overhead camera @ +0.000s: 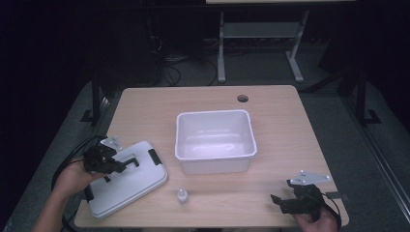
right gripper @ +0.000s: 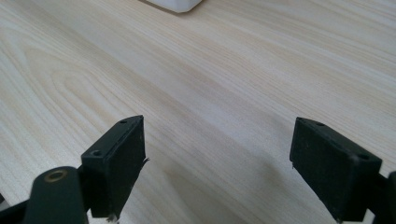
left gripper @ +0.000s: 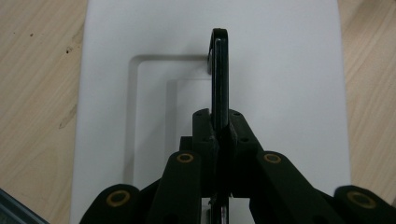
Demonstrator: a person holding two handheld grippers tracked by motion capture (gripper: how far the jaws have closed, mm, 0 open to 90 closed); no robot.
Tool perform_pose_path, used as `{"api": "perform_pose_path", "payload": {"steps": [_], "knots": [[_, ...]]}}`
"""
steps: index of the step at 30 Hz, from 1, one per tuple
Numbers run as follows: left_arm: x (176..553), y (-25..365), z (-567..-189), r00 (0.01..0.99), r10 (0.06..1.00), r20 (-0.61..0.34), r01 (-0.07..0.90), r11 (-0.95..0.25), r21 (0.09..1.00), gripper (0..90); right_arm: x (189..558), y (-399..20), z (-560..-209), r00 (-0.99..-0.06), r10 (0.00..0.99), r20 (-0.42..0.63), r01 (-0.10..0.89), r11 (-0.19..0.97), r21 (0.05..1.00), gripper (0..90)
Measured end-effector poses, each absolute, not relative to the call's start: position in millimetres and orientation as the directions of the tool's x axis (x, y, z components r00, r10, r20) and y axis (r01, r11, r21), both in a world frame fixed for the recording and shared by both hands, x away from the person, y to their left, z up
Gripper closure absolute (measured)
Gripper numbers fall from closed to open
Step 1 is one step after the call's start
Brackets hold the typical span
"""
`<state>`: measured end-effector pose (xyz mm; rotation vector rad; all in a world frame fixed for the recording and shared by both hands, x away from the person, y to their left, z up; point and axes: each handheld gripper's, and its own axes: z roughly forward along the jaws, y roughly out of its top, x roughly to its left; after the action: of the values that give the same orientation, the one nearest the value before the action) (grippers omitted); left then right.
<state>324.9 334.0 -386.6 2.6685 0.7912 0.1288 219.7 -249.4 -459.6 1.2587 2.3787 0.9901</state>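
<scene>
- the left gripper (overhead camera: 126, 163) sits over the white lid (overhead camera: 126, 181) near the tabletop's (overhead camera: 280, 125) front left corner, its jaws clamped tight on the lid's black handle (overhead camera: 131, 161).
- the left gripper view looks straight down the closed jaws (left gripper: 219, 126): the handle (left gripper: 219, 74) stands on edge as a thin black bar pinched between the pads, above the recessed panel of the lid (left gripper: 280, 93), with bare wood on both sides. the high view gives no such detail of the pinch.
- a small clear bottle (overhead camera: 182, 195) stands near the front edge, just right of the lid, seen from the high view.
- the white bin (overhead camera: 215, 140) rests open around the tabletop's middle, well apart from the lid.
- the right gripper (overhead camera: 281, 196) lies by the front right corner, jaws spread wide with nothing between them.
- the right gripper view (right gripper: 217, 158) shows the two pads apart over bare wood grain, and a white corner of the bin (right gripper: 180, 4) at the top edge.
</scene>
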Motion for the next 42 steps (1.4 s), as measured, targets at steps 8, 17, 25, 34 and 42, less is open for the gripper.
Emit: {"api": "perform_pose_path", "payload": {"steps": [8, 17, 25, 34, 42], "knots": [[325.8, 335.8, -394.3, 0.836, 0.548, -0.023, 0.517, -0.775, 0.363, 83.8, 219.9, -248.8, -459.8, -0.586, 0.807, 0.074, 0.621, 0.389, 0.680, 17.7], [320.8, 337.3, -390.7, 0.834, 0.551, -0.024, 0.519, -0.771, 0.370, 73.5, 220.5, -246.9, -460.7, -0.590, 0.804, 0.071, 0.622, 0.396, 0.675, 17.7], [312.8, 335.2, -383.9, 0.827, 0.562, 0.002, 0.518, -0.763, 0.387, 56.5, 220.7, -246.1, -461.3, -0.592, 0.803, 0.071, 0.624, 0.401, 0.671, 17.7], [309.4, 332.5, -366.5, 0.824, 0.566, 0.039, 0.505, -0.763, 0.404, 48.6, 221.3, -245.6, -462.0, -0.595, 0.801, 0.072, 0.623, 0.402, 0.671, 17.7], [304.5, 319.9, -354.1, 0.840, 0.538, 0.068, 0.466, -0.780, 0.419, 47.7, 221.2, -245.6, -461.7, -0.595, 0.800, 0.072, 0.622, 0.403, 0.671, 17.7]]}}
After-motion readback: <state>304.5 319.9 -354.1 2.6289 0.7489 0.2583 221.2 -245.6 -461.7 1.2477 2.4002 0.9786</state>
